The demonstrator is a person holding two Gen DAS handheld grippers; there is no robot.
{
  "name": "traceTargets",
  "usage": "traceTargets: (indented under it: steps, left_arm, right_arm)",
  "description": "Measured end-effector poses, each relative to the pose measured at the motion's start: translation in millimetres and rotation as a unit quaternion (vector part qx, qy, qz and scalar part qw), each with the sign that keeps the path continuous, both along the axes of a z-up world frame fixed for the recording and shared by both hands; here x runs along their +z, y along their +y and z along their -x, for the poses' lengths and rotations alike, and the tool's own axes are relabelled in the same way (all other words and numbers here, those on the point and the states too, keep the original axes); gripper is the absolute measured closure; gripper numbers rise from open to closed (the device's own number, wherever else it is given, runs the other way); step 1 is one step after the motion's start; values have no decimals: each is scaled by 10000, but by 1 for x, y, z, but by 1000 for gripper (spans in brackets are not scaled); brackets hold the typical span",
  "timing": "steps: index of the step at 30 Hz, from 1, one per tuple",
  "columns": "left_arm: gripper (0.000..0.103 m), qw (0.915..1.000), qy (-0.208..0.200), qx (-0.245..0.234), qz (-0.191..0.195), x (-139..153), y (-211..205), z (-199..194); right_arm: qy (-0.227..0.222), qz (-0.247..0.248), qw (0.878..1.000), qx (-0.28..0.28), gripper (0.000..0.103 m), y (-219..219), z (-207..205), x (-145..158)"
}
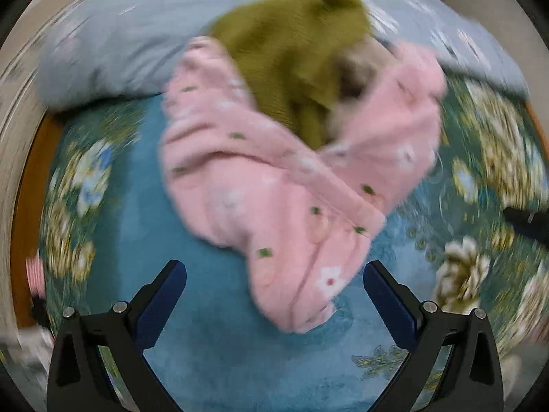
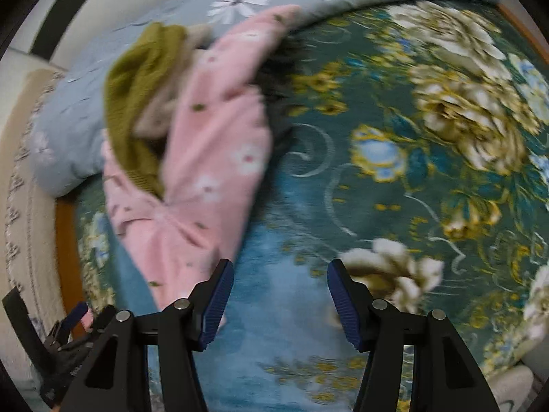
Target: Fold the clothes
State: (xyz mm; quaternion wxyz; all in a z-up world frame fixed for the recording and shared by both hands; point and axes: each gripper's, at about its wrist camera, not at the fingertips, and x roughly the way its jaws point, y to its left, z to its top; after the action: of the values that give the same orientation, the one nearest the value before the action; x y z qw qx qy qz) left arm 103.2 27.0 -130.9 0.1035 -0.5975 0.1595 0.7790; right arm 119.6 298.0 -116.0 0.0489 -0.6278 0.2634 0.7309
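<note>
Both views are smeared with blur, but the layout reads well enough. A pink flowered garment (image 1: 274, 185) lies crumpled on the bed's teal floral blanket (image 1: 212, 336), toward the far edge of the bed, where a pale blue daisy-print quilt (image 1: 113, 55) is bunched up. Piled on the pink garment's far part is an olive-green knit (image 1: 288, 51), with a bit of beige fabric (image 1: 357, 65) tucked in beside it (what that piece is, I cannot tell).

The left gripper (image 1: 274, 295) points down at the blanket, jaws wide apart, nothing clamped; the near tip of the pink garment hangs in view between them, touching neither pad.

From the right wrist, the right gripper (image 2: 280, 300) also has its jaws apart with only bare blanket between them. The pink garment's (image 2: 192, 171) lower edge passes just beside its left finger (image 2: 216, 304); contact cannot be made out through the blur. The green knit (image 2: 137, 96) sits at the heap's far left side, against the quilt (image 2: 82, 79). The bed's wooden edge (image 2: 67, 233) shows at left.
</note>
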Motion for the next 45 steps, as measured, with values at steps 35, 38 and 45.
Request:
traceTargets:
  steps: [35,38,45]
  left_arm:
    - [94,9116,-367,4045,-637,-18,-245,28]
    - [95,8708,-442,4811,-916,-24,-279,8]
    - [103,7983,-523,5893,-1128,-38,-335,-40]
  right_arm:
    - [-176,1003,9913,-831,43,1,169,-57]
    - [-456,1008,9884,-1039,43,-4,172,-69]
    - [-606,992,9849,-1280,98,0,139,-62]
